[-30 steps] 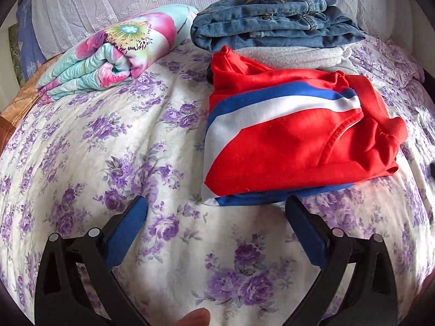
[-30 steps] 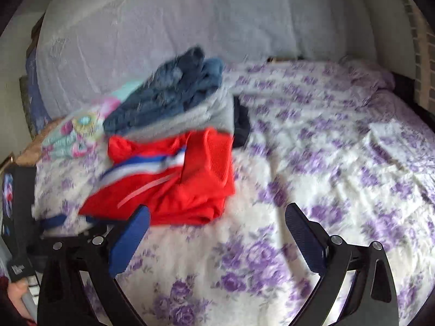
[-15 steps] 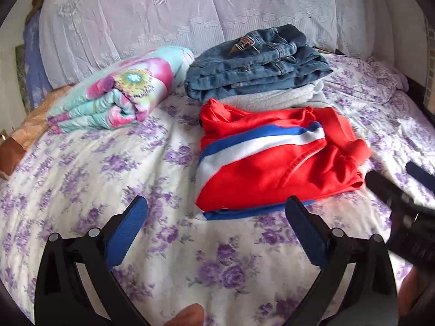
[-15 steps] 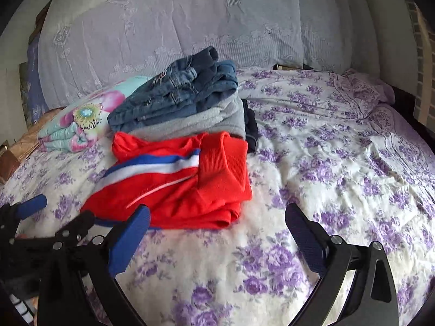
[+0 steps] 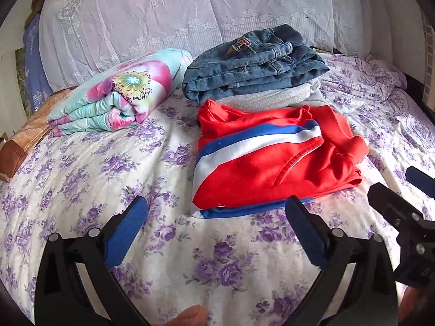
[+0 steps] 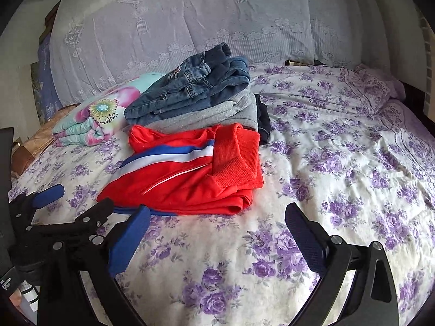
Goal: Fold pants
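No readable text anywhere. The jeans (image 5: 252,62) carry a small red and white patch (image 5: 240,44) near the waistband, but its lettering is too blurred to make out. The black device (image 6: 6,282) at the left edge of the right wrist view has a small white printed line, too tiny and skewed to read. No numbers or signs legible.

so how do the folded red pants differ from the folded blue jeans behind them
The red pants with blue and white stripes lie directly on the floral bedsheet; the folded blue denim jeans sit atop a grey garment. The red pants spread wider and flatter; the jeans form a thicker bundle. Both are folded.
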{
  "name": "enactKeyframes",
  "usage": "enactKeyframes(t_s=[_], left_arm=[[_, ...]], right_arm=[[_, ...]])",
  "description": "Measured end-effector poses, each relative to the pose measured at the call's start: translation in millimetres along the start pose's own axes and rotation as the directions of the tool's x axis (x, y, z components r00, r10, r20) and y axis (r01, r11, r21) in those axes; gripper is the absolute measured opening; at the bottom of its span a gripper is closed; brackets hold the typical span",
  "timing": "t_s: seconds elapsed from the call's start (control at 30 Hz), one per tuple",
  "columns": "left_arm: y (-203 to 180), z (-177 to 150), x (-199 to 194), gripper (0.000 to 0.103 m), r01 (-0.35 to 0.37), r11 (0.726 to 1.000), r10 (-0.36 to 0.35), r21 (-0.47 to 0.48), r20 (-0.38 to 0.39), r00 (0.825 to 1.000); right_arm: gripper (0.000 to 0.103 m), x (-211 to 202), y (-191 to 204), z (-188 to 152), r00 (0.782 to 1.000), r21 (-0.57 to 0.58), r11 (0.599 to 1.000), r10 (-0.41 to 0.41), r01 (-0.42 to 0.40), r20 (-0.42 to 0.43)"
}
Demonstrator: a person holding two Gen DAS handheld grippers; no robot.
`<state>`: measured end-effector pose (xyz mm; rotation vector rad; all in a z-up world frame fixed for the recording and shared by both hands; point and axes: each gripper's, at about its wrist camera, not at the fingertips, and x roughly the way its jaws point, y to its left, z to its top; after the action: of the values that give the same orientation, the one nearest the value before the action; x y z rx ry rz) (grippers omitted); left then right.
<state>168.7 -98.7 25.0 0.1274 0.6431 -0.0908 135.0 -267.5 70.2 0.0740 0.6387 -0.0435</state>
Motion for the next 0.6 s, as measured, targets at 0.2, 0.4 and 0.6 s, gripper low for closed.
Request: enactKeyframes(t_s=[0.2, 0.4, 0.6], left_arm=[[-0.1, 0.9, -0.6, 0.098, 0.002, 1.000, -0.002, 0.001, 0.001, 1.000], [-1.3, 0.7, -1.1, 0.098, 0.009, 1.000, -0.009, 0.007, 0.001, 1.000], [-1.7, 0.5, -1.1, 0.098, 0.009, 1.000, -0.009, 0.008, 0.001, 1.000]], right_arm=[[0.100, 0.9, -0.4, -0.3, 1.000, 0.001, 1.000, -0.001, 0.001, -0.006], [0.100, 1.7, -0.7, -0.6, 1.000, 0.004, 1.000, 0.001, -0.001, -0.011], [0.100, 2.0, -1.0, -0.9, 1.000, 0.004, 1.000, 0.002, -0.002, -0.012]])
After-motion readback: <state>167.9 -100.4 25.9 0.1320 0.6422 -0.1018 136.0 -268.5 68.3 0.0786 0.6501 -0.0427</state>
